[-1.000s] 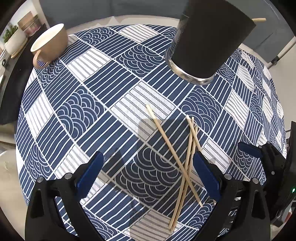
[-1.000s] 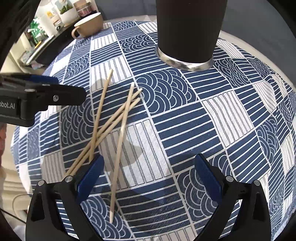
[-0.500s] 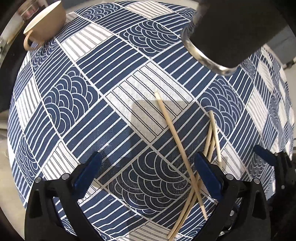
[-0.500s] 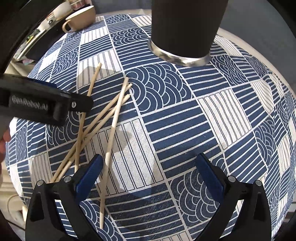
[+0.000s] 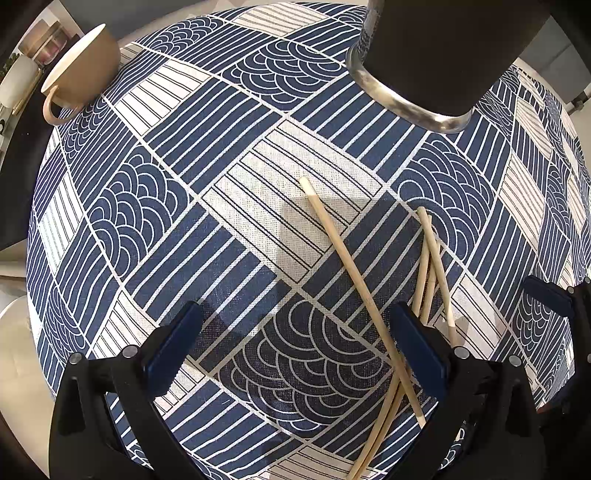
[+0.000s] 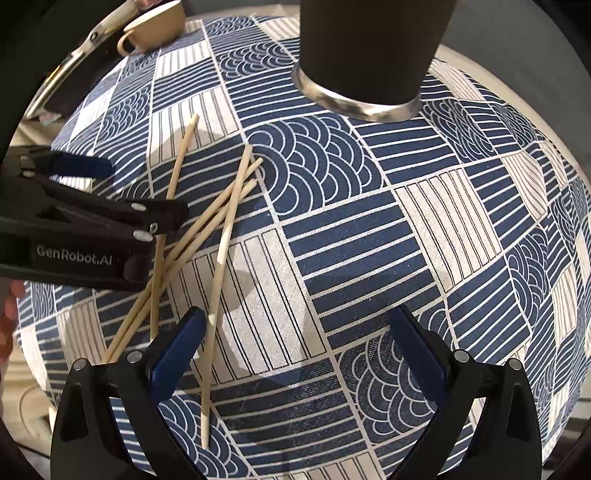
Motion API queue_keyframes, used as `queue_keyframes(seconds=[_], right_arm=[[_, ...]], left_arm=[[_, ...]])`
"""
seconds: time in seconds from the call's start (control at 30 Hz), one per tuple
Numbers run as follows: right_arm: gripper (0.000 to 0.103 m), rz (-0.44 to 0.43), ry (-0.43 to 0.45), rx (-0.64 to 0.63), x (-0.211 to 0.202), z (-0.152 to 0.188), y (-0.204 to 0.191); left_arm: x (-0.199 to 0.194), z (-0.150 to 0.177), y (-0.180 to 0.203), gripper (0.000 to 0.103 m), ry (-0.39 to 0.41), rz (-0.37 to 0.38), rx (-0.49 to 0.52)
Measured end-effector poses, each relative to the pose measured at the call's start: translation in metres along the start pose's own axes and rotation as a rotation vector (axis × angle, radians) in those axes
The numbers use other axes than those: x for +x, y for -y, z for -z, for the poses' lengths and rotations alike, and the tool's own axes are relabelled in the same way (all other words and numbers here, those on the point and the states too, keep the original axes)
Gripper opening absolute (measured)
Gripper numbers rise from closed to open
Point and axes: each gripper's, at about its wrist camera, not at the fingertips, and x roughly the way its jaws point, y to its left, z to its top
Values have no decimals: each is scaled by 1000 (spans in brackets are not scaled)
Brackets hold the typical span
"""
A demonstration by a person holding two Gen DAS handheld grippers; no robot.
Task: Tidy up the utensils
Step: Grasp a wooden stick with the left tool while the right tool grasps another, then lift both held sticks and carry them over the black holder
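Note:
Several wooden chopsticks (image 5: 351,266) lie crossed in a loose pile on the blue-and-white patterned tablecloth (image 5: 177,192). A tall black cup (image 5: 443,48) with a silver base stands just beyond them. My left gripper (image 5: 295,332) is open and low over the cloth, its right finger covering the middle of the pile. In the right wrist view the chopsticks (image 6: 225,206) lie to the left, partly under the left gripper (image 6: 144,190). My right gripper (image 6: 295,332) is open, with its left finger (image 6: 177,343) beside one chopstick. The black cup (image 6: 369,48) stands straight ahead.
A beige mug (image 5: 85,62) sits at the far left of the table, also seen as the mug (image 6: 159,22) in the right wrist view. The right gripper's blue pad (image 5: 546,293) shows at the right edge. A shelf with items lies beyond the table's left side.
Both grippers have dropped closer to the table and moved forward. The left gripper's right finger now overlaps the chopstick pile. The chopsticks have not moved.

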Motion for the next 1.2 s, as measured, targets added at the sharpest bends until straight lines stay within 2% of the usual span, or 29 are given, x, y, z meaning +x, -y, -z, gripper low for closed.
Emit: queue_keyframes(seconds=[0.03,0.1,0.17,0.2,0.23,0.27,0.3,0.33,0.37,0.4,0.43,0.53,0.73,0.97,1.07,1.2], right_arm=[[91,-3,-13,-7,-1,2,0],[68,-1,-15,-8,-6,2,0],[17,1,-10,10,-15,1,5],[8,-1,-18,19,-16,0,8],[5,3,-29,22,-16,-1,10],[5,-2,-33,14,-16,-2,12],[5,-10,-37,7,-16,-2,13],[5,-18,-40,4,-16,-2,15],[5,-27,-43,8,-16,-3,17],[5,-42,-46,21,-16,-3,20],[5,-55,-50,39,-16,-4,26],[5,-72,-49,75,-18,-3,37],[5,-126,-14,131,-34,11,65],[5,-145,70,195,-72,26,100],[5,-141,113,204,-87,19,106],[5,-136,187,216,-109,5,109]], left_arm=[[-2,1,-3,98,-1,0,2],[-2,2,-3,97,4,0,2],[-6,2,-4,92,9,1,6],[-7,3,-5,89,10,2,15],[-9,5,-7,83,13,4,23],[-12,6,-8,78,17,7,30],[-15,7,-10,65,20,9,31],[-19,9,-13,47,24,11,27],[-21,10,-17,35,25,14,22],[-23,12,-22,8,20,27,9],[-23,13,-27,5,14,50,-8],[-22,15,-43,5,8,131,-59],[-26,23,-61,5,0,159,-110],[-61,21,-71,5,58,131,-106],[-75,21,-69,5,89,78,-89],[-98,17,-72,5,138,52,-75]])
